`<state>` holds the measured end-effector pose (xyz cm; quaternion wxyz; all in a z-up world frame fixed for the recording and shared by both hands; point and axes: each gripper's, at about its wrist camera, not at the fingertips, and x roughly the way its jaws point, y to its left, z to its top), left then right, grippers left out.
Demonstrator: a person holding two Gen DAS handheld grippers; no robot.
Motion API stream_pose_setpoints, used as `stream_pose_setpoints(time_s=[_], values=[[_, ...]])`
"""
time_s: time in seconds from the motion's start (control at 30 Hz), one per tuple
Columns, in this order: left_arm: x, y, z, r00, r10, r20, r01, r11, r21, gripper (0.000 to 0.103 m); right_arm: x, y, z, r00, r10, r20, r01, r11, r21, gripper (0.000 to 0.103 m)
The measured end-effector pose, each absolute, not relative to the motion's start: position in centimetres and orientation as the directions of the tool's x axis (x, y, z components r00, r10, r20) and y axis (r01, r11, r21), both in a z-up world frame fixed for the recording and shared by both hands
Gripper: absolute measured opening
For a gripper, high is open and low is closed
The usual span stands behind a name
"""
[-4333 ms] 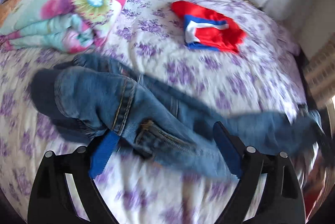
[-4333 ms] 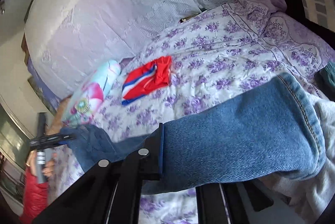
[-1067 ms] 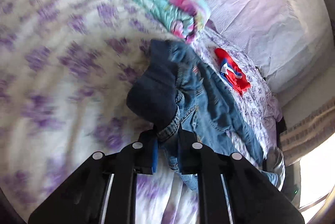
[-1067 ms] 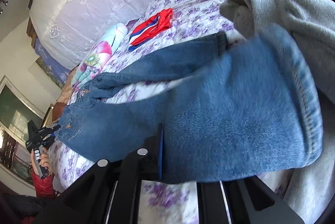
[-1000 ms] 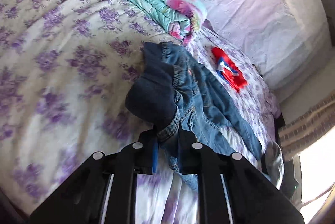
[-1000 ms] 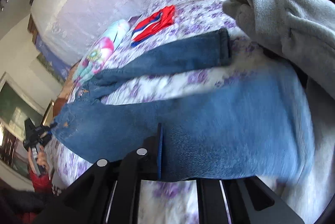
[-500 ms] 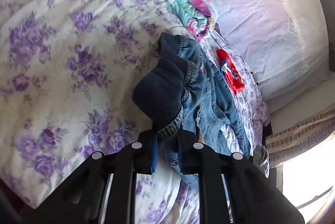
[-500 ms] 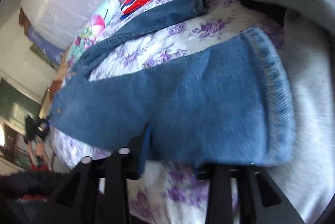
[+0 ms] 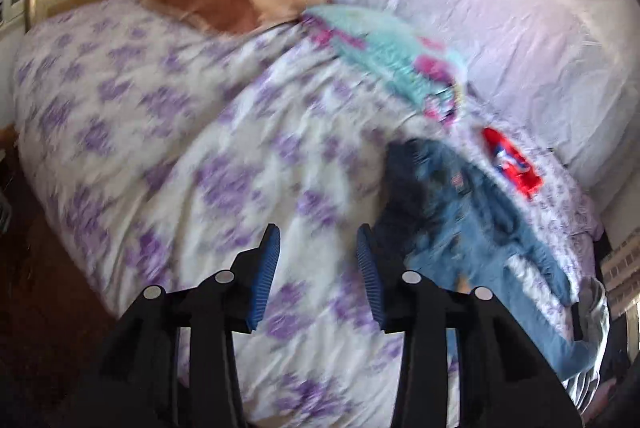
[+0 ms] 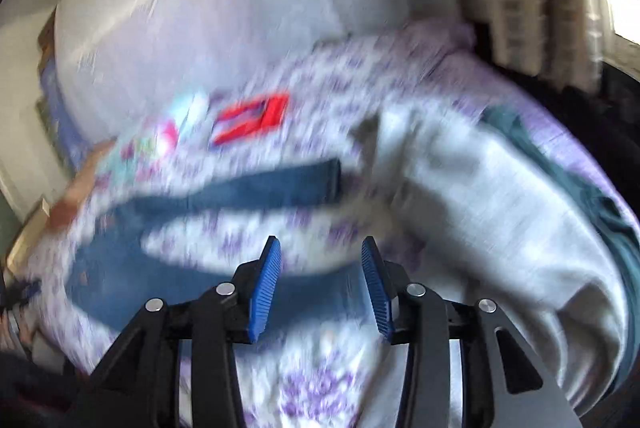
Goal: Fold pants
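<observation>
- Both your grippers have let go of the jeans (image 9: 472, 228) since half a second ago: the left one had the waistband clamped and the right one a leg cuff, and now neither holds cloth
- You have the jeans lying on the floral bedspread (image 9: 168, 132), waist end just past the right-hand finger of your left gripper (image 9: 318, 252), legs running away beyond it; they look spread out so that a fold can start from a flat garment
- Your left gripper stands released, fingers parted over bare bedspread
- Your right gripper (image 10: 320, 268) is likewise spread and empty; one leg lies just under and ahead of its fingers, the other leg (image 10: 248, 188) farther ahead
- Beyond the fingers, a red garment (image 9: 512, 164) and a folded quilt (image 9: 392, 56) sit clear of the jeans, while a grey garment (image 10: 500, 196) right of your right fingers lies close to the cuffs and could be caught up in the fold
</observation>
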<state>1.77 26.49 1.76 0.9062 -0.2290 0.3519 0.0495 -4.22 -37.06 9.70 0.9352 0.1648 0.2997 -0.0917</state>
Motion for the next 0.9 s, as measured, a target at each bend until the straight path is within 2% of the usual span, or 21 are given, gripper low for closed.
stream_pose_setpoints(time_s=[0.07,0.13,0.2,0.3,0.37,0.47,0.6,0.67,0.73,0.8,0.83,0.9], values=[[3.2,25.3,2.6,0.761,-0.112,-0.638,-0.191,0.902,-0.387,0.045,-3.8,-37.4,10.5,0.819,-0.030,-0.573,0.242,0.923,0.299,0.045],[5.2,23.5,3.2,0.773,-0.140,-0.619,-0.143,0.912,-0.384,0.056,-2.0,-36.6,9.8,0.812,0.053,-0.582,0.191,0.917,0.350,0.045],[7.8,21.3,3.7,0.789,-0.154,-0.595,-0.083,0.933,-0.351,0.059,0.9,-35.6,7.6,0.784,0.156,-0.601,0.144,0.895,0.421,0.044],[11.1,19.3,3.4,0.799,-0.108,-0.592,-0.074,0.958,-0.276,0.060,6.3,-34.5,3.5,0.734,0.220,-0.642,0.166,0.860,0.483,0.040],[13.5,18.7,2.7,0.793,-0.095,-0.601,-0.082,0.962,-0.260,0.060,9.3,-34.9,0.8,0.712,0.233,-0.662,0.220,0.821,0.526,0.038],[16.5,18.6,1.7,0.770,-0.120,-0.627,-0.106,0.944,-0.312,0.061,11.3,-35.9,-2.0,0.719,0.179,-0.671,0.327,0.765,0.555,0.038],[19.5,18.5,1.2,0.768,-0.126,-0.628,-0.123,0.933,-0.338,0.082,12.3,-38.5,-4.9,0.735,0.195,-0.649,0.438,0.595,0.674,0.038],[20.9,19.0,0.6,0.779,-0.084,-0.622,-0.158,0.933,-0.324,0.085,12.8,-39.1,-5.9,0.737,0.198,-0.646,0.466,0.543,0.698,0.038],[21.7,19.9,-0.5,0.782,-0.100,-0.615,-0.169,0.916,-0.363,0.086,13.3,-39.1,-6.3,0.755,0.199,-0.624,0.462,0.514,0.723,0.038],[22.6,21.6,-2.8,0.757,-0.191,-0.625,-0.172,0.864,-0.473,0.088,13.7,-39.2,-6.6,0.760,0.183,-0.624,0.469,0.509,0.721,0.038],[23.2,22.7,-4.3,0.725,-0.264,-0.637,-0.181,0.819,-0.545,0.088,14.2,-39.4,-6.6,0.760,0.180,-0.624,0.468,0.515,0.718,0.035],[23.5,24.6,-5.9,0.713,-0.333,-0.617,-0.215,0.734,-0.644,0.087,15.0,-38.9,-6.5,0.756,0.150,-0.637,0.464,0.564,0.683,0.025]])
